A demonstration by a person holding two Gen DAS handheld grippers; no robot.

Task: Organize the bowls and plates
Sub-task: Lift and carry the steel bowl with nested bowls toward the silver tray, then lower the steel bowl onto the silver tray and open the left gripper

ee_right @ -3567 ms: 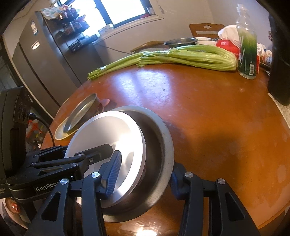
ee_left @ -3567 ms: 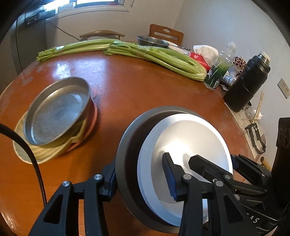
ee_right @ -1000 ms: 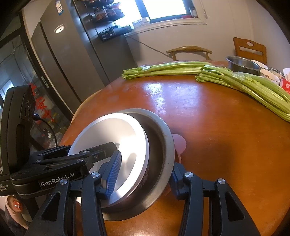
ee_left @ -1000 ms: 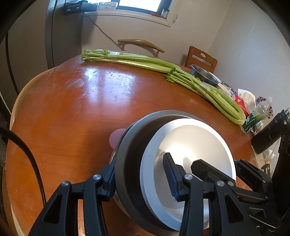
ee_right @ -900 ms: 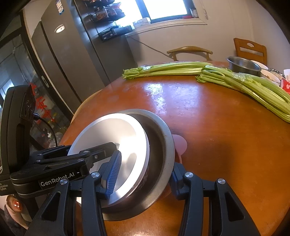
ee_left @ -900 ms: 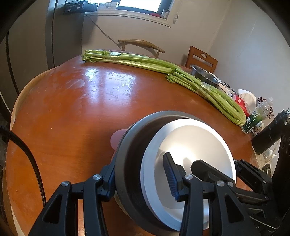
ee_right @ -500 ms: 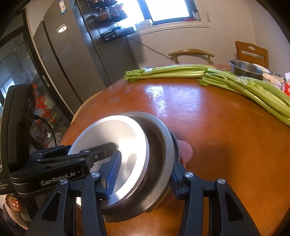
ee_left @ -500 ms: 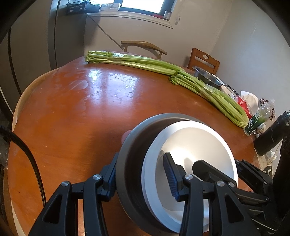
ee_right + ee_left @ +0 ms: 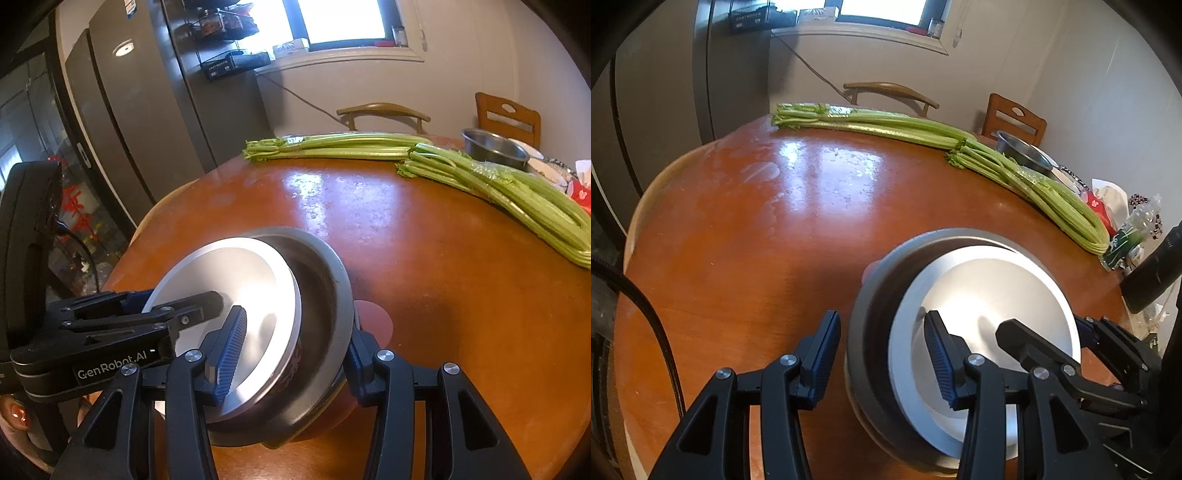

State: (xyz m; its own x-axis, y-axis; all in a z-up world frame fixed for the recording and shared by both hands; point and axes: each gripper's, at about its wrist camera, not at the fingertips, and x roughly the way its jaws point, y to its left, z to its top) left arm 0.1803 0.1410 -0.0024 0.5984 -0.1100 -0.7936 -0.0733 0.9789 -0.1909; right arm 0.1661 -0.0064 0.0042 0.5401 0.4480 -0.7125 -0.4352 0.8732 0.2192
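steel bowls: 2 | silver plate: 1 | pink plate: 1 | celery bundles: 2 | wooden chairs: 2 | black flask: 1 | desk: 1

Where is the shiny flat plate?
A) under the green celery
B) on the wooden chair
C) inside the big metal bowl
C: the shiny plate leans inside the metal bowl at the near side of the table, well away from the celery at the far side.
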